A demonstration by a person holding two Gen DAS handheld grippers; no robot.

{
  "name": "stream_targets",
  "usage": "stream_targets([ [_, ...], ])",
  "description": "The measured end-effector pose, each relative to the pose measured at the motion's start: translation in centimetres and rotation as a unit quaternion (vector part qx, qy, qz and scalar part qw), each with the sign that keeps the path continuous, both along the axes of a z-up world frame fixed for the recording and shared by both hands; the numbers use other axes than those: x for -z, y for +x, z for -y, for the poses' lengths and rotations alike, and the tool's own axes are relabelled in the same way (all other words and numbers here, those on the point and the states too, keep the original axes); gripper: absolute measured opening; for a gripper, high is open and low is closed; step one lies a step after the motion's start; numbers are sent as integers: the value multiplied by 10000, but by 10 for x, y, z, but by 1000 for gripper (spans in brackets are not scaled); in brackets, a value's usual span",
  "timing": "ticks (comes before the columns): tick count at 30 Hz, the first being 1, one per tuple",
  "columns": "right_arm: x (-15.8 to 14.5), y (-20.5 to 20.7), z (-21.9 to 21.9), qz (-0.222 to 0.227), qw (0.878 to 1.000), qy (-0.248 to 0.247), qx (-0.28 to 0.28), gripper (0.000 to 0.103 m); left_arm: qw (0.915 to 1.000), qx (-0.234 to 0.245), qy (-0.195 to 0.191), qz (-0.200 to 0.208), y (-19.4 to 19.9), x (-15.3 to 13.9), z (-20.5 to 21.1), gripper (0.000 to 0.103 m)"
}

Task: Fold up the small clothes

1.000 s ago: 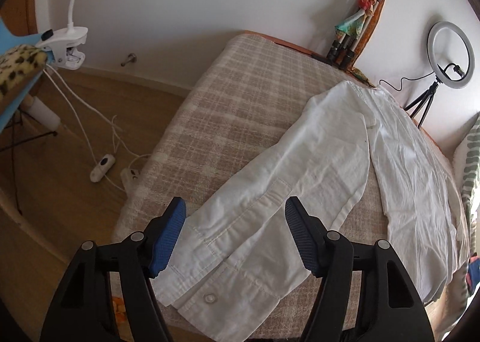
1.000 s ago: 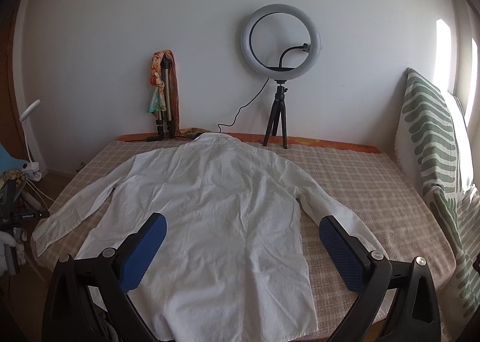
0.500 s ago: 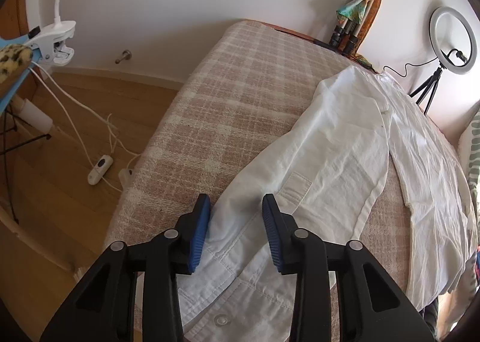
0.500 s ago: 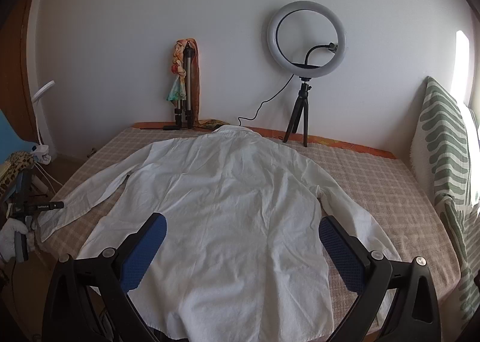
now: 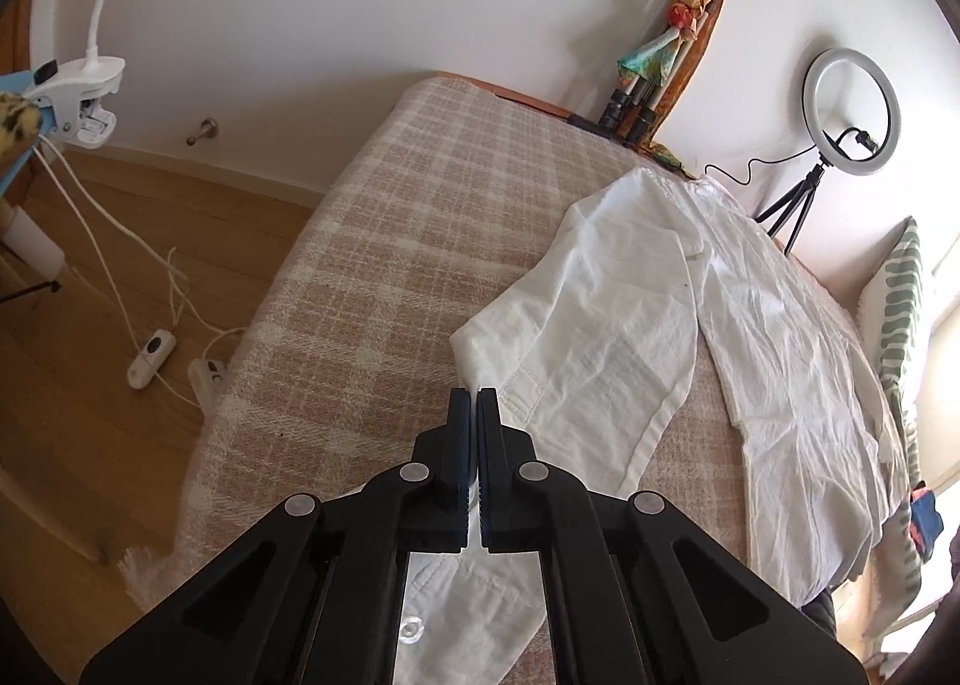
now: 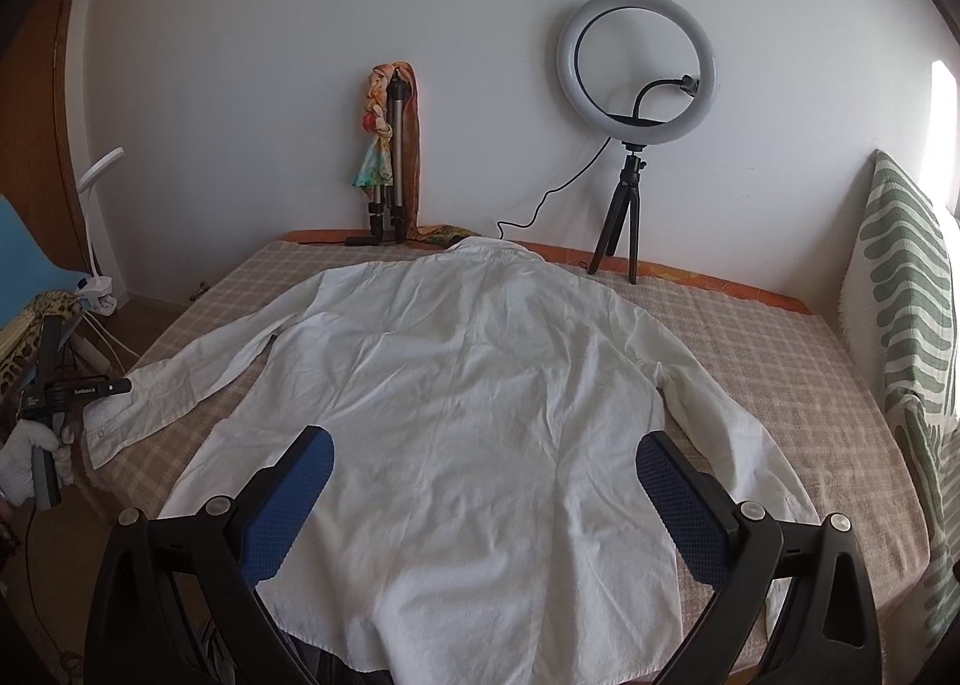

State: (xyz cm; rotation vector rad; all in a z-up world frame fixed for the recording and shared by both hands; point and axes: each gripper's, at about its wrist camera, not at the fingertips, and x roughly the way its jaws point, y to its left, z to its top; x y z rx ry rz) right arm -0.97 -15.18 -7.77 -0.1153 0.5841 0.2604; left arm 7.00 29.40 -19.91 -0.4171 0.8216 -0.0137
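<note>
A white long-sleeved shirt (image 6: 480, 397) lies back-up and spread flat on a beige checked bed cover (image 6: 780, 361), collar toward the wall. In the left wrist view my left gripper (image 5: 477, 394) is shut on the edge of the shirt's left sleeve (image 5: 600, 337), near the cuff, and the cloth there is bunched up. The cuff with its button (image 5: 414, 628) hangs below the fingers. My right gripper (image 6: 480, 457) is open and empty, held above the shirt's hem. The left gripper also shows at the bed's left edge (image 6: 90, 388).
A ring light on a tripod (image 6: 636, 72) and a folded tripod with a scarf (image 6: 387, 144) stand at the wall. A green patterned cushion (image 6: 906, 277) lies at the right. Cables and a power strip (image 5: 207, 373) lie on the wooden floor left of the bed.
My left gripper has closed from wide open onto the sleeve edge and pulled it up, bunching the cloth. My right gripper has stayed open and shifted slightly over the hem.
</note>
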Motion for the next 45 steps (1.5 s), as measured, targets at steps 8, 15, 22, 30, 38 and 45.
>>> stream_targets([
  [8, 7, 29, -9, -647, 9943, 587, -613, 79, 9962, 257, -514, 658, -12, -37, 35, 0],
  [15, 21, 96, -20, -1689, 9698, 1364, -1114, 57, 9864, 988, -591, 1177, -21, -76, 102, 0],
  [22, 37, 183, -55, -2461, 9333, 2100, -1560, 56, 9743, 1900, -433, 1132, -17, -70, 188, 0],
  [30, 83, 227, -120, -3074, 9131, 1964, -1824, 56, 9675, 2435, 271, 626, -18, -44, 230, 1],
  [38, 104, 198, -132, -3164, 9180, 1347, -1974, 56, 9746, 2112, 78, 744, -49, -60, 197, 19],
  [45, 109, 161, -136, -3108, 9187, 1049, -2199, 56, 9854, 1661, -350, -152, -49, -17, 177, 19],
])
